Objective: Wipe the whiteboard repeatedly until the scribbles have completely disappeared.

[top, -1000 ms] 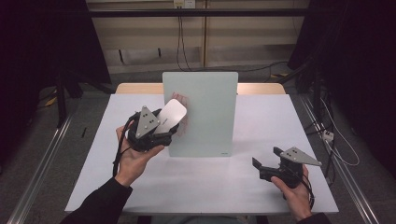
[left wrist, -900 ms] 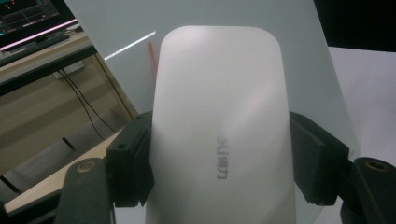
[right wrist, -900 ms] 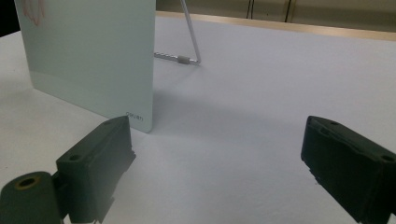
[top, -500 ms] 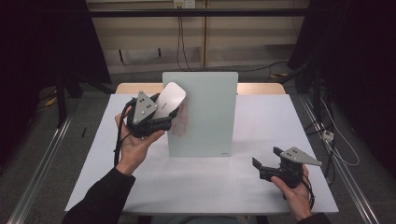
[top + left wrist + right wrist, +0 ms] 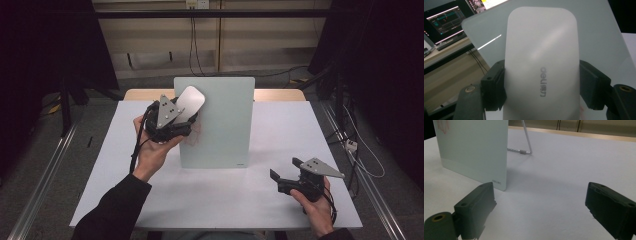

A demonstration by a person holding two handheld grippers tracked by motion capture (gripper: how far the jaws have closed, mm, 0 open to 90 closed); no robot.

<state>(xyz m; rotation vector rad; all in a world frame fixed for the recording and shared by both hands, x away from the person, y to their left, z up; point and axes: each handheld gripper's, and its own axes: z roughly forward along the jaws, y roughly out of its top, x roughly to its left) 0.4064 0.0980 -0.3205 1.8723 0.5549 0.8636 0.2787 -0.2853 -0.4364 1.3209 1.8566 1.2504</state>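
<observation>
The left gripper (image 5: pixel 176 121) was clamped on a white eraser (image 5: pixel 188 102), one black jaw on each long side, as the left gripper view showed. The eraser (image 5: pixel 541 65) was a flat, smooth block with round corners and small grey letters on it. It stuck out past the jaws toward one o'clock and was up against the top left part of the glass board (image 5: pixel 220 125). Below the eraser, at about five o'clock, there was a faint pink mark (image 5: pixel 192 137) on the board. The eraser looked light and hard, and its smooth top looked slippery, so holding it by the two long sides, near the middle, seemed the best way. The board (image 5: pixel 474 150) looked stiff and could break, and it stood on a thin wire leg (image 5: pixel 526 142), so a hard push might tip it over. The right gripper (image 5: pixel 287 175) was well apart from the board, at about four o'clock from it, low over the white table (image 5: pixel 310 125). Its jaws were wide apart and held nothing. The person's right hand (image 5: pixel 315 207) held it from behind.
</observation>
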